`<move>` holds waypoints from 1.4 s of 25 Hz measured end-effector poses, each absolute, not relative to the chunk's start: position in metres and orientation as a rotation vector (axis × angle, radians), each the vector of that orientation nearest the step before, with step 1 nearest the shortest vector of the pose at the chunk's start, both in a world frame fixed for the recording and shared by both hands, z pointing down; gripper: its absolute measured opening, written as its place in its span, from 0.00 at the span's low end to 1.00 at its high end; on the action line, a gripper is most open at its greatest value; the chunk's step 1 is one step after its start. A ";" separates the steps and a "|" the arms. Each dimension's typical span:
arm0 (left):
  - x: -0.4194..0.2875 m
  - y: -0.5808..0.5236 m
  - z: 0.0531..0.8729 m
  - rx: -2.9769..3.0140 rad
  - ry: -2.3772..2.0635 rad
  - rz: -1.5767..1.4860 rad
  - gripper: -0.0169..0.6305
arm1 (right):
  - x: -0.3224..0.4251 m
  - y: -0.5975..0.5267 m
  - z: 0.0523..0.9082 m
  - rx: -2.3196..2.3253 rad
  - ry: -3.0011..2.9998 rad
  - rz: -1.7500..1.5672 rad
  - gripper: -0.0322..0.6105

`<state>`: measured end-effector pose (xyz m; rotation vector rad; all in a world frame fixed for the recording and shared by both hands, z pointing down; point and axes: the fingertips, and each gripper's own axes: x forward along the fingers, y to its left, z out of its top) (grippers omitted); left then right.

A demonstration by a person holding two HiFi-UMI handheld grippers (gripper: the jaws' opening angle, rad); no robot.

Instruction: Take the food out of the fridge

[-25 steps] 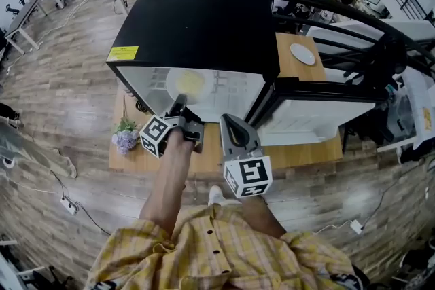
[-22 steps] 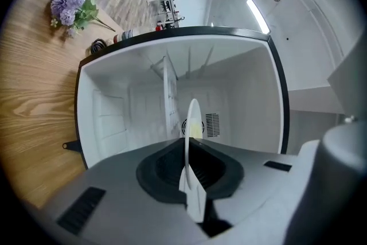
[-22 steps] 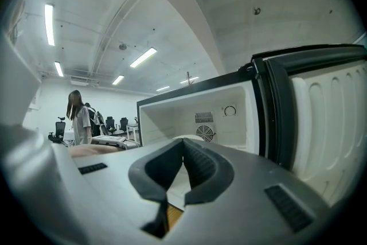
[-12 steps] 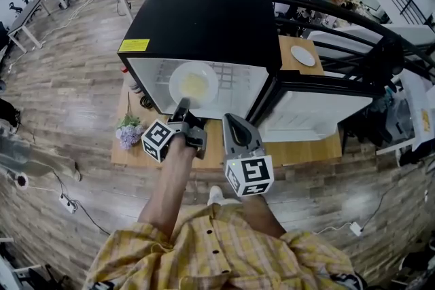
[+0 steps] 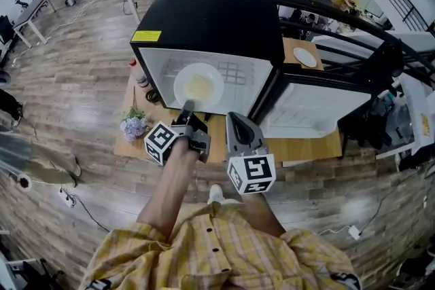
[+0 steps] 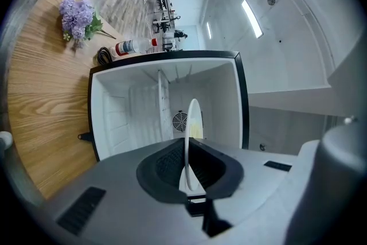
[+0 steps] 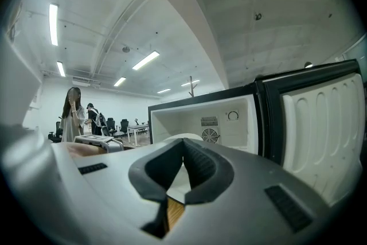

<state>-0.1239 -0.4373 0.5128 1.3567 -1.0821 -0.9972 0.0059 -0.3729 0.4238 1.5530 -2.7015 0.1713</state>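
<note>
A small fridge (image 5: 211, 17) with a black top stands open on a wooden table (image 5: 299, 149); its white inside (image 6: 132, 112) holds a wire shelf. My left gripper (image 5: 187, 109) is shut on the near rim of a white plate (image 5: 198, 86) with yellow food on it, at the fridge's mouth. In the left gripper view the plate (image 6: 192, 123) shows edge-on, clamped between the jaws of the left gripper (image 6: 186, 149). My right gripper (image 5: 238, 124) hovers just right of it, shut and empty. Past the right gripper (image 7: 182, 143) the plate (image 7: 172, 139) peeks out.
The fridge door (image 5: 306, 112) hangs open to the right. Purple flowers (image 5: 134, 125), a bottle (image 5: 141, 78) and a coiled cable (image 6: 104, 56) lie left of the fridge. A small plate (image 5: 305, 57) sits on a wooden surface behind the door. People (image 7: 71, 115) stand far off.
My left gripper has drawn back toward me with the plate, which has come from deeper inside to the fridge's front opening. The right gripper has drifted back alongside.
</note>
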 end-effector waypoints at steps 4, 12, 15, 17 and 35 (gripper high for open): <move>-0.122 -0.425 0.506 1.354 -1.071 -1.010 0.06 | 0.007 -0.364 0.422 1.556 -2.700 0.171 0.06; -0.125 -0.401 0.494 1.340 -1.075 -1.043 0.06 | 0.006 -0.353 0.420 1.555 -2.711 0.174 0.06; -0.127 -0.392 0.493 1.332 -1.079 -1.044 0.06 | 0.003 -0.350 0.420 1.553 -2.714 0.181 0.06; -0.128 -0.387 0.492 1.331 -1.082 -1.045 0.06 | 0.002 -0.348 0.420 1.553 -2.717 0.177 0.06; -0.132 -0.342 0.480 1.344 -1.067 -1.049 0.06 | -0.006 -0.315 0.419 1.568 -2.708 0.147 0.06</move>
